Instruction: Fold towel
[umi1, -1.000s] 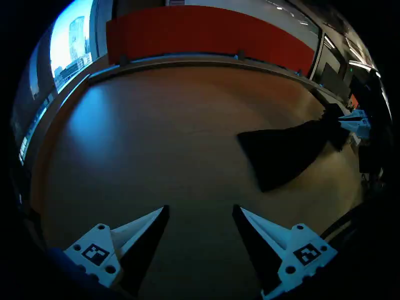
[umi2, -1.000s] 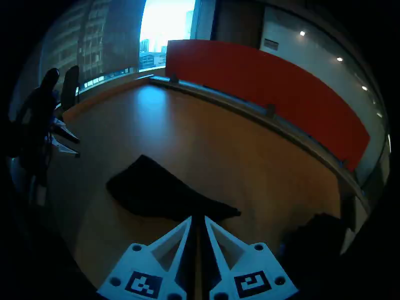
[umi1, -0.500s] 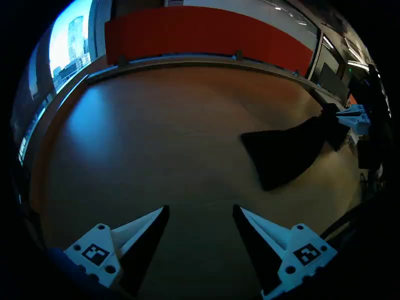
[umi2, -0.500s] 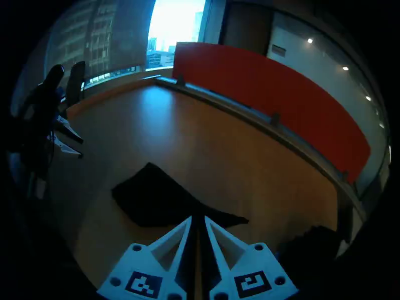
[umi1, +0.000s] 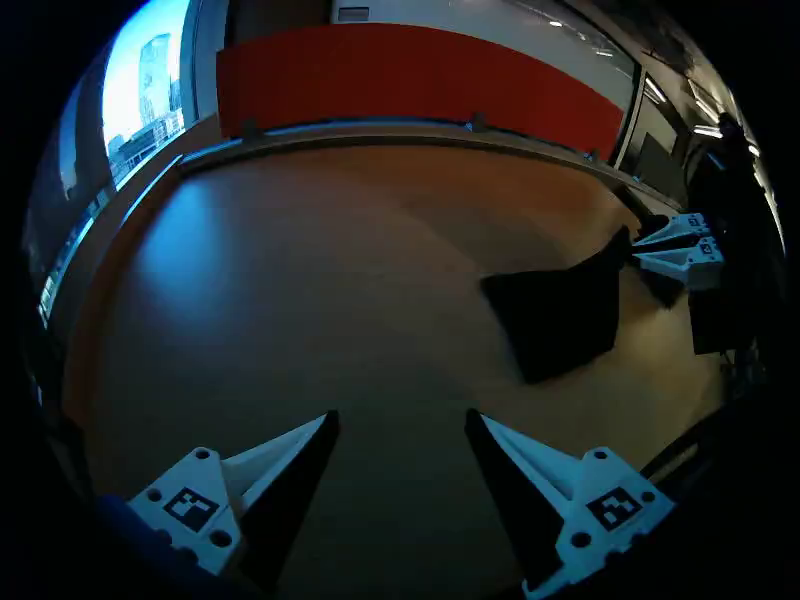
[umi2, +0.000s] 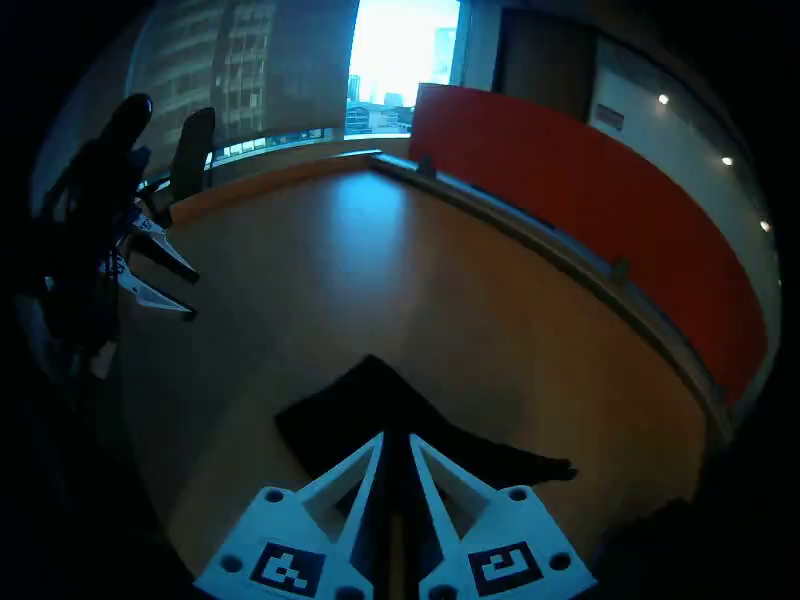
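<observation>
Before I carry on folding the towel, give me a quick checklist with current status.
1. Right tool grips towel: ok, shut on a raised corner.
2. Left tool open: ok, nothing between its fingers.
3. Left tool at the towel: not ok, it hovers over bare table, apart from the cloth.
4. Rest of towel lies on the table: ok.
5. Towel free of creases: cannot tell, too dark.

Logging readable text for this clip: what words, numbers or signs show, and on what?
No text can be read.
Small plate on the far wall: too blurred to read.
Black-and-white squares on the left gripper and right gripper: coded patterns, no letters.
Dark towel: no label seen.
</observation>
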